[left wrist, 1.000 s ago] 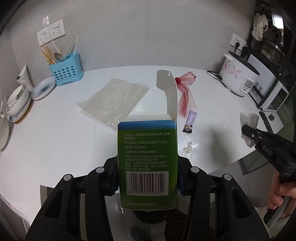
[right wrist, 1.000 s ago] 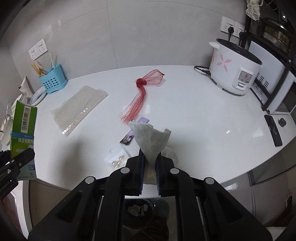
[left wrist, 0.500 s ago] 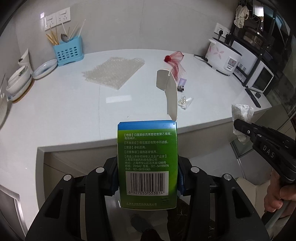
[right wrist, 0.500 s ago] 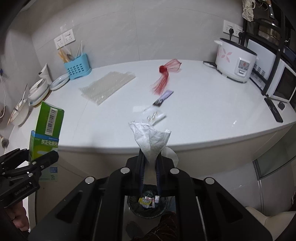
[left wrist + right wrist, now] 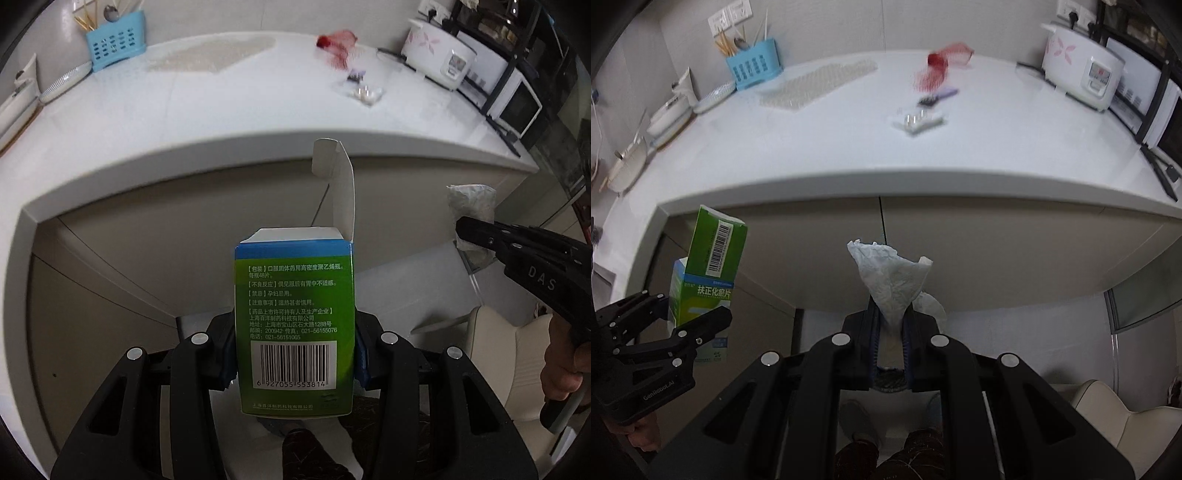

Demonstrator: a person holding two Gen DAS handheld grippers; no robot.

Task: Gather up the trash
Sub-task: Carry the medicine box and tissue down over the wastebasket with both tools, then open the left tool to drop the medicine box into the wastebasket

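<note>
The left gripper [image 5: 295, 354] is clamping a green medicine box [image 5: 295, 321] while the right gripper [image 5: 890, 343] is pinching a crumpled tissue [image 5: 892, 280] below the white counter [image 5: 923, 155].

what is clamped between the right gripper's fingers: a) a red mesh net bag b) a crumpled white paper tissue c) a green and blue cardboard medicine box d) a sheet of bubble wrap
b: the crumpled white paper tissue sticks up from between the right gripper fingers, which are closed on it.

The green box [image 5: 295, 325] and the crumpled tissue [image 5: 892, 284] have been lowered from above the countertop [image 5: 221, 110] to below its edge.
</note>
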